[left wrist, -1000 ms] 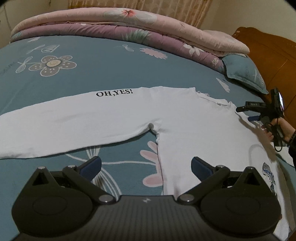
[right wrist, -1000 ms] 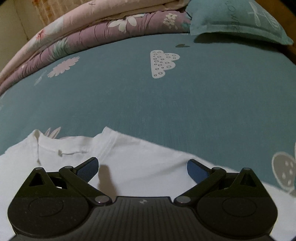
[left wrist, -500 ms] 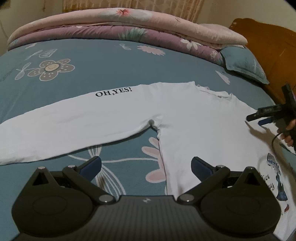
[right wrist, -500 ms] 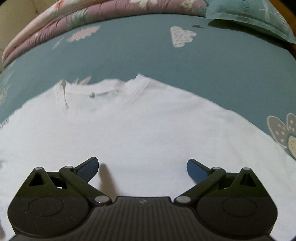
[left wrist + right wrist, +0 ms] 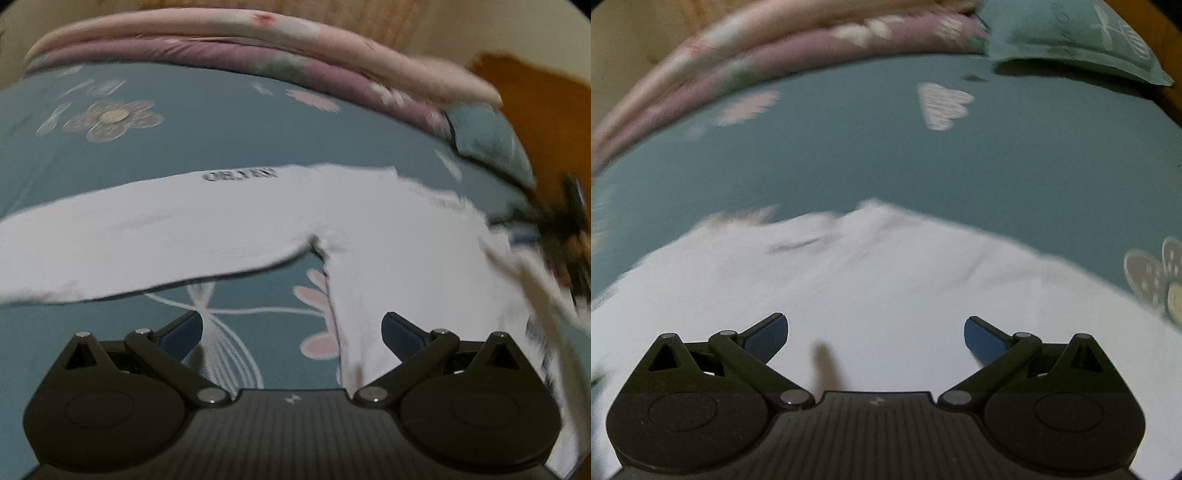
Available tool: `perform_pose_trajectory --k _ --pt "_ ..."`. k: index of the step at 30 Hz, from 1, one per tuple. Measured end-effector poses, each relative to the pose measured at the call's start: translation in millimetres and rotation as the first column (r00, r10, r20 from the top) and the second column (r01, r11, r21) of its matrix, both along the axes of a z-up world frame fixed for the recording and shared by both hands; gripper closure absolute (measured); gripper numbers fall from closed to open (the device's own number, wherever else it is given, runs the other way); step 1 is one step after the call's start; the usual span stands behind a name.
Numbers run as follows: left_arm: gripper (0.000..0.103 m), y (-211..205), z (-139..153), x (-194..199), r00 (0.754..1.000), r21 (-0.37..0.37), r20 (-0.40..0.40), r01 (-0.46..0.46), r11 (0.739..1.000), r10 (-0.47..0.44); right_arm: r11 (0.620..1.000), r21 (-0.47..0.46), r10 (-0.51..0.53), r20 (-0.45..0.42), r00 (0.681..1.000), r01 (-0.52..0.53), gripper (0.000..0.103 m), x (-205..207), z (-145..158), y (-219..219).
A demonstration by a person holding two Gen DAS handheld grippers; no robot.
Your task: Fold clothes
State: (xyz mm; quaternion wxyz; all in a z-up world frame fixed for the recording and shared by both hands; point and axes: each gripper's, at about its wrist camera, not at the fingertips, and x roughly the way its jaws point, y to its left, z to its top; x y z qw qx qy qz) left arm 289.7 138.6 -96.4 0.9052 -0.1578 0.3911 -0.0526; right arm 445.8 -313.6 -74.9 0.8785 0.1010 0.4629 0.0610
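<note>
A white long-sleeved shirt [image 5: 399,251] lies flat on the teal bedspread [image 5: 207,147], one sleeve [image 5: 140,229] stretched to the left with black lettering near its top edge. My left gripper [image 5: 291,328] is open above the shirt's side edge, nothing between its fingers. In the right wrist view the shirt's upper body and collar [image 5: 864,266] fill the lower half. My right gripper [image 5: 875,336] hovers open over that white cloth. Both views are motion-blurred. The right gripper and the hand holding it [image 5: 565,229] appear as a dark blur at the left wrist view's right edge.
Folded pink and purple quilts [image 5: 258,48] are stacked along the bed's far side. A teal pillow [image 5: 1078,40] sits at the far right by a wooden headboard [image 5: 535,103]. Bare bedspread [image 5: 886,155] stretches beyond the collar.
Both views have become blurred with motion. The right gripper has shifted so more bedspread shows beyond the collar. In the left view the shirt's right side looks lifted or smeared.
</note>
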Motion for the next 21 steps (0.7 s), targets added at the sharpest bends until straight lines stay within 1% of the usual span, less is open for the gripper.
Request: perform_pose_trajectory --k 3,4,6,9,11,13,14,16,18,19,21 --pt "0.001 26 -4 -4 0.993 -0.054 -0.015 -0.114 0.992 0.113 0.995 0.081 0.064 0.026 0.998 -0.065 0.000 -69 13 17" --pt "0.001 32 -5 -7 0.989 -0.051 -0.018 -0.145 0.988 0.144 0.991 0.103 0.083 0.028 0.996 -0.085 0.000 -91 14 23" --pt "0.001 43 -4 -13 0.985 -0.058 -0.018 -0.171 0.984 0.170 0.983 0.138 0.119 0.014 0.993 -0.120 0.000 -130 10 36" --pt "0.001 61 -4 -21 0.982 -0.104 -0.012 -0.189 0.976 0.189 0.976 0.183 0.122 -0.001 0.993 -0.119 0.000 -171 -3 52" --pt "0.001 73 -8 -23 0.971 -0.081 -0.036 -0.240 0.967 0.237 0.975 0.200 0.102 -0.016 0.995 -0.097 0.000 -186 -12 63" --pt "0.001 80 -12 -25 0.959 -0.020 -0.049 -0.279 0.960 0.278 0.974 0.217 0.073 -0.052 0.996 -0.060 0.000 -195 -22 71" --pt "0.001 86 -15 -26 0.957 -0.045 -0.049 -0.289 0.956 0.287 0.973 0.228 0.058 -0.066 0.996 -0.042 0.000 -197 -26 74" --pt "0.001 101 -23 -29 0.952 -0.121 -0.050 -0.305 0.945 0.301 0.969 0.244 0.054 -0.066 0.996 -0.036 0.000 -200 -28 78" --pt "0.001 115 -30 -32 0.948 -0.197 -0.051 -0.319 0.927 0.316 0.970 0.241 0.057 -0.073 0.996 -0.038 0.000 -199 -26 80" --pt "0.001 122 -32 -34 0.945 -0.229 -0.033 -0.323 0.918 0.325 0.970 0.239 0.053 -0.077 0.996 -0.033 0.000 -198 -26 80" --pt "0.001 136 -35 -31 0.937 -0.267 -0.023 -0.343 0.901 0.350 0.969 0.248 0.035 -0.085 0.996 -0.013 0.000 -198 -25 78"
